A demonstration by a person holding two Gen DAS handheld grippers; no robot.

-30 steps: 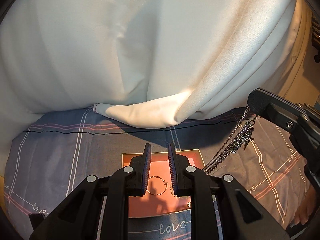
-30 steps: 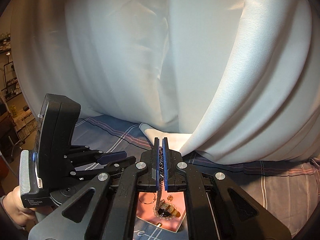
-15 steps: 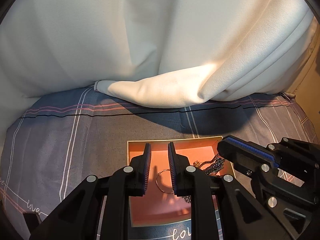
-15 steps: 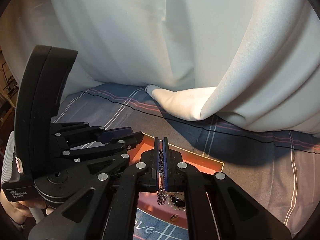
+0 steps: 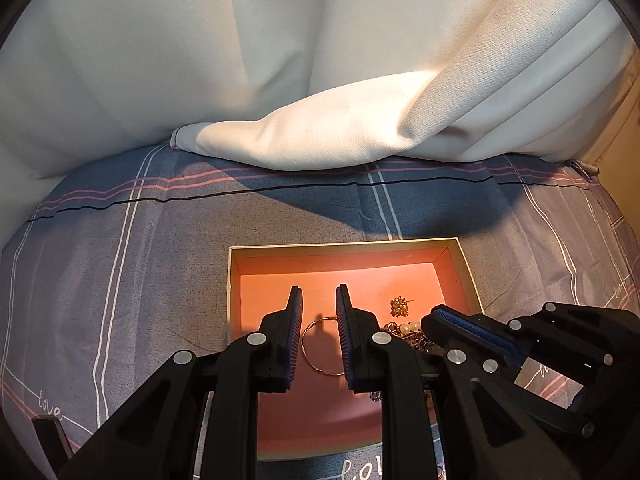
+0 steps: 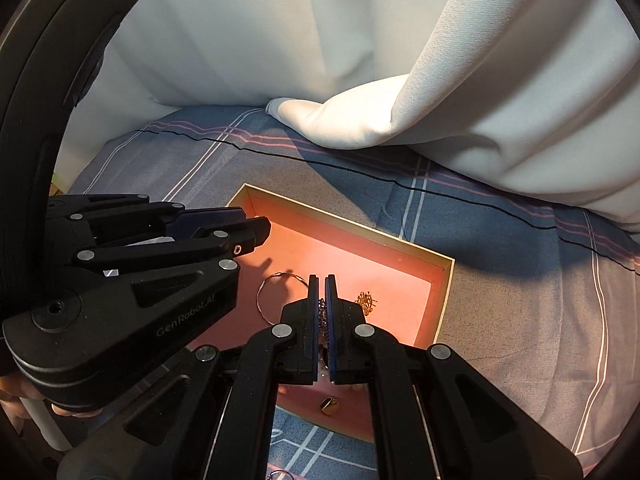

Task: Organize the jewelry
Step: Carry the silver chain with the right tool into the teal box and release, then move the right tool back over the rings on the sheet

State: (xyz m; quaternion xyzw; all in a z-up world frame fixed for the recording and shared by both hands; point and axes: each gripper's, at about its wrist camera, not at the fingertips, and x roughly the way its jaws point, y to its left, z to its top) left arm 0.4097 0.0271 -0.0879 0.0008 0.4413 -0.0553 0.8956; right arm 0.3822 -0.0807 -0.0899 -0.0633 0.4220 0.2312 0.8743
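Observation:
An open orange box [image 5: 466, 272] with a cream rim lies on the plaid sheet. Inside it are a thin wire hoop [image 5: 310, 354], a gold earring cluster [image 5: 400, 306] and a heap of chain and pearls [image 5: 408, 332]. My left gripper [image 5: 319, 292] hangs over the hoop, open, with nothing between its pads. My right gripper [image 6: 322, 280] is shut on a silver chain [image 6: 322, 310], low over the box [image 6: 348, 228] beside the hoop [image 6: 276, 288] and the cluster [image 6: 366, 300]. The left gripper [image 6: 244, 226] sits close on its left. A gold stud [image 6: 327, 406] lies near the box's front wall.
A white curtain [image 5: 320, 140] drapes onto the grey-blue plaid sheet [image 5: 120, 260] behind the box. A person's hand [image 6: 16, 396] holds the left tool at the lower left. The right gripper's body [image 5: 540, 344] crowds the box's right side.
Both grippers have come down toward the box. The chain that hung free from the right gripper has sunk into the box, and the right gripper now sits close beside the left.

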